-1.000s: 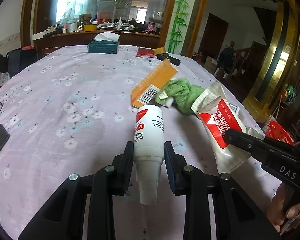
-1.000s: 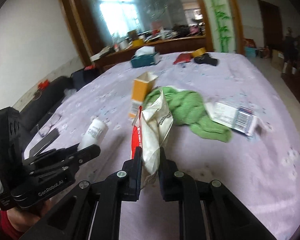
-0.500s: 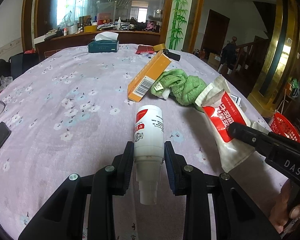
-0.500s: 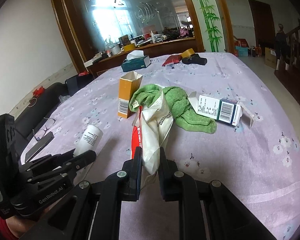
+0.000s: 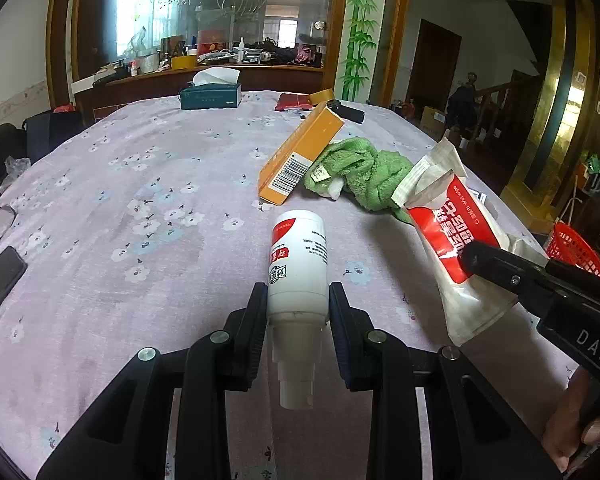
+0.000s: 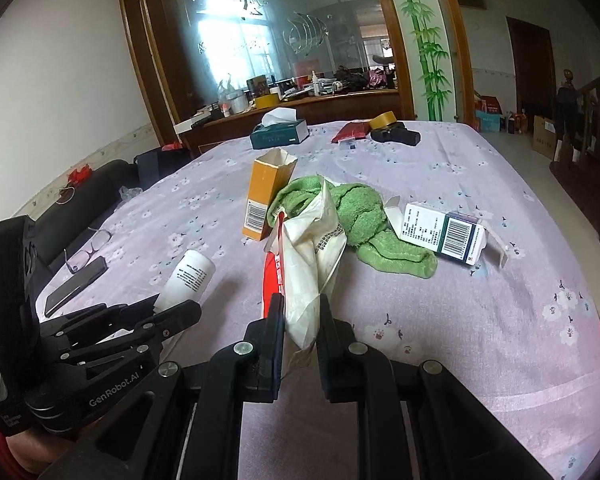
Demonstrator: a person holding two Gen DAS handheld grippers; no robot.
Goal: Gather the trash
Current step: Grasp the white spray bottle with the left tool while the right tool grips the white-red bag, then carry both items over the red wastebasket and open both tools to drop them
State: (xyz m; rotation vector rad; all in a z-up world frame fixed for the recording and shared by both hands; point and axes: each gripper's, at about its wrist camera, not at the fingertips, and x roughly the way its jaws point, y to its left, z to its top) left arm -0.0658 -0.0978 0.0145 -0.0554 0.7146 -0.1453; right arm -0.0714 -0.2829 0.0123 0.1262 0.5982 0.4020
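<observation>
My left gripper (image 5: 298,300) is shut on a white plastic bottle (image 5: 298,264) with a red label, held above the lilac tablecloth (image 5: 120,220). The same bottle (image 6: 190,276) shows in the right wrist view beside the left gripper (image 6: 172,312). My right gripper (image 6: 300,312) is shut on a crumpled white and red wet-wipe packet (image 6: 308,256), which stands up between its pads. The packet (image 5: 456,240) also appears at the right of the left wrist view, pinched by the right gripper (image 5: 472,254). An orange carton (image 6: 266,200), a green cloth (image 6: 360,220) and a white-blue box (image 6: 444,234) lie on the table.
A red basket (image 5: 576,248) stands off the table's right edge. Glasses (image 6: 88,246) and a phone (image 6: 74,288) lie near the left edge. A tissue box (image 6: 280,132), tape roll (image 6: 382,120) and a black item (image 6: 396,135) sit at the far end.
Both views have tilted up a little, so the table items sit lower in frame. Both grips are unchanged, with bottle and packet held as before.
</observation>
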